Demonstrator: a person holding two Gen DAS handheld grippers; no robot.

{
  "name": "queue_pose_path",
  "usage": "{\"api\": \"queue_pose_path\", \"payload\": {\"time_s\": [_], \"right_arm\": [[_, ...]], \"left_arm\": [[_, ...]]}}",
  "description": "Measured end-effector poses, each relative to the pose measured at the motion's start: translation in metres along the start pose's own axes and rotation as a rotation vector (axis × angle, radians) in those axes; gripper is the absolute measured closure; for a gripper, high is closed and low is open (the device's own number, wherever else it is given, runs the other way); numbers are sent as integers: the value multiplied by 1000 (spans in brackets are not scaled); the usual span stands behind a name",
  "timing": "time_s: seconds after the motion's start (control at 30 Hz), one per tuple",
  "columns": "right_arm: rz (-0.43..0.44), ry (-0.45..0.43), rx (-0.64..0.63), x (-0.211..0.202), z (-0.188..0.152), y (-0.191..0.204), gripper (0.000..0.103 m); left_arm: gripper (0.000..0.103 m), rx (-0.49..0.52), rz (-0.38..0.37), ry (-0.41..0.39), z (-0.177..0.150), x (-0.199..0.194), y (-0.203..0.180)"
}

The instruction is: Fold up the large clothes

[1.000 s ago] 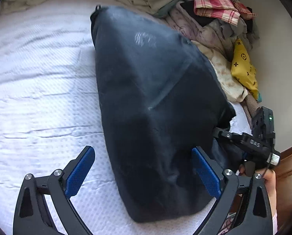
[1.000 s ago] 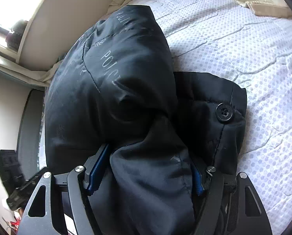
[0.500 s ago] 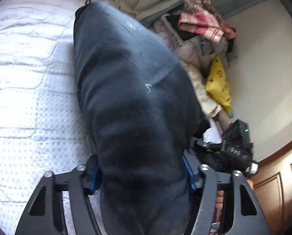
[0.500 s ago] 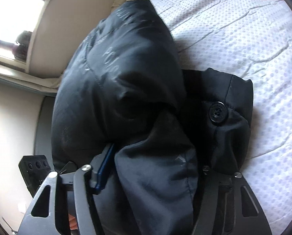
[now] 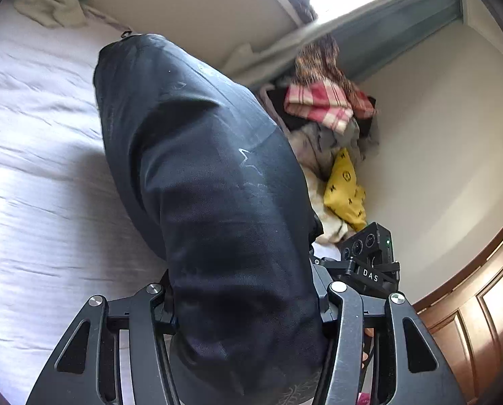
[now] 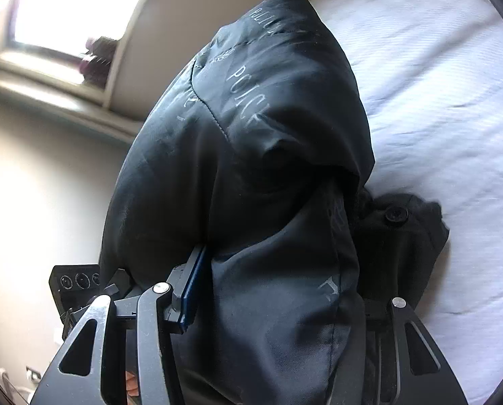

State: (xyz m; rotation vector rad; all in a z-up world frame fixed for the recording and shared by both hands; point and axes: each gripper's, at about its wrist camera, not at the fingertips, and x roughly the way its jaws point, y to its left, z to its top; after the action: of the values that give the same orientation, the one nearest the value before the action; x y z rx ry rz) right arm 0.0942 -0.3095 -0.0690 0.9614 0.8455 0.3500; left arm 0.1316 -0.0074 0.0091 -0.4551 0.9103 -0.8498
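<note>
Left claw [image 5: 244,307]: fingers closed narrowly on a thick bunch of the black jacket [image 5: 211,182]; the cloth fills the whole gap between them and hides the pads.
Right claw [image 6: 281,293]: likewise clamped on the jacket's near edge; one blue pad [image 6: 192,288] shows on the left side, pressed against the fabric, while the opposite finger is buried under cloth.
Black jacket, position: bunched and raised at the near end by both claws, its far end reaching down toward the bed [image 5: 32,175]; whether that far end touches the sheet cannot be told.
Black jacket, markings: faded pale lettering across the upper panel in the right wrist view; a black button [image 6: 397,214] sits on a dark flap hanging at the right.
Bed: covered by a white textured sheet, wrinkled, extending left of the jacket in the left wrist view and right of it in the right wrist view.
Clothes pile [image 5: 325,125]: heaped against the wall beyond the jacket; includes a red plaid piece and a yellow printed piece [image 5: 347,189].
Window [image 6: 72,17]: bright, above the headboard wall.
Wooden panel [image 5: 480,310]: brown, at lower right of the left wrist view.
</note>
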Motion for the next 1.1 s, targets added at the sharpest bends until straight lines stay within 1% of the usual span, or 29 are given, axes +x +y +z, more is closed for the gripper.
{"api": "queue_pose_path", "payload": {"time_s": [0.1,0.2,0.33,0.4,0.47,0.5,0.53,0.57,0.6,0.67,0.7,0.73,0.8,0.83,0.9,0.93,0.97,1.0,1.03,1.1], "right_arm": [[35,34,-43,30,-7,28,54],[51,93,-78,68,-19,51,54],[20,172,-111,114,-37,65,55],[-13,207,-137,135,-47,68,55],[-39,228,-163,149,-53,69,53],[-48,234,-172,152,-55,70,52],[-60,234,-182,155,-56,72,51],[-75,231,-195,155,-56,75,48],[-92,227,-206,154,-54,79,46],[-143,209,-237,150,-52,85,38],[-168,194,-258,146,-51,88,38],[-187,182,-274,143,-52,94,36],[-249,138,-326,132,-53,103,36],[-281,112,-354,126,-53,109,36],[-324,62,-406,112,-55,122,36],[-342,30,-431,104,-56,127,36],[-354,4,-451,97,-55,133,36],[-367,-39,-495,86,-60,143,36],[-370,-66,-531,75,-61,148,37],[-349,-104,-607,64,-70,163,43]], "left_arm": [[46,-18,39,-31,6,-40,26],[46,-61,80,-37,4,-68,59],[44,-156,152,-24,-10,-91,111],[39,-212,174,-3,-20,-95,132],[35,-244,208,12,-25,-97,141],[32,-235,234,17,-26,-99,139],[30,-207,281,17,-25,-102,133],[28,-174,318,13,-25,-105,128],[27,-121,373,2,-24,-109,117],[26,-17,485,-42,-25,-120,93],[25,18,517,-67,-26,-124,83],[24,57,535,-92,-30,-131,73],[22,127,536,-126,-37,-135,50],[22,152,533,-126,-40,-133,43],[22,202,530,-103,-51,-125,33],[22,212,533,-91,-58,-127,37],[22,221,549,-71,-60,-117,35],[22,236,585,-60,-63,-112,38],[21,243,612,-51,-66,-107,40],[18,232,632,-46,-67,-99,42]]}}
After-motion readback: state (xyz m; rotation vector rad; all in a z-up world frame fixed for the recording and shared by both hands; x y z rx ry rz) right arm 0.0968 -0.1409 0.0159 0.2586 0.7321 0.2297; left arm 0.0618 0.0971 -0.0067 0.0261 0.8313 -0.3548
